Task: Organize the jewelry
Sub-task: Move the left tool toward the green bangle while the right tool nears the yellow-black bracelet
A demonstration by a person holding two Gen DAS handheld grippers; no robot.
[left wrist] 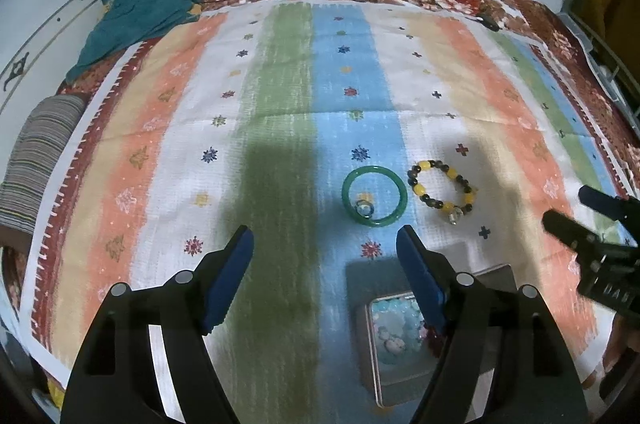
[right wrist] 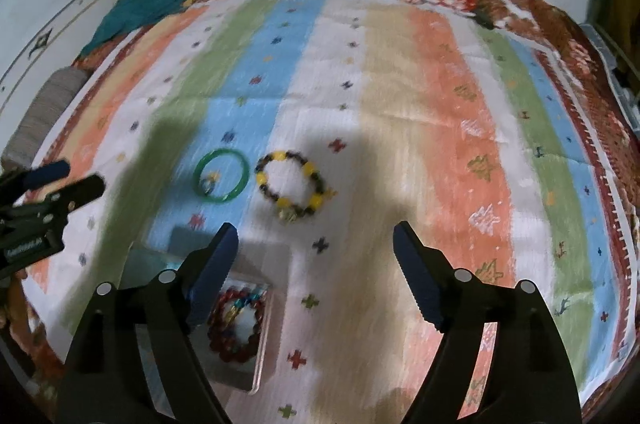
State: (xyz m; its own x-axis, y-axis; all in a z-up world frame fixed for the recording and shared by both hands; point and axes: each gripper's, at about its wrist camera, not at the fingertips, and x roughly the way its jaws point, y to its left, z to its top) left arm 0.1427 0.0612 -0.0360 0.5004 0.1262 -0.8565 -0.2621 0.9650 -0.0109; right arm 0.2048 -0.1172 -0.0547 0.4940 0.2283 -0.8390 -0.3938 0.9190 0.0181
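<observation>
Hovering released and empty, both hand-held grippers, left [left wrist: 325,238] and right [right wrist: 315,236], near green bangle [left wrist: 375,195]

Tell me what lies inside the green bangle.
Inside the green bangle lies a small ring on the striped cloth, near its lower rim. Nothing covers the inside.

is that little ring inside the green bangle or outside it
Inside. In the left wrist view the small ring lies on the cloth within the green bangle's circle, near its lower-left edge.
</observation>
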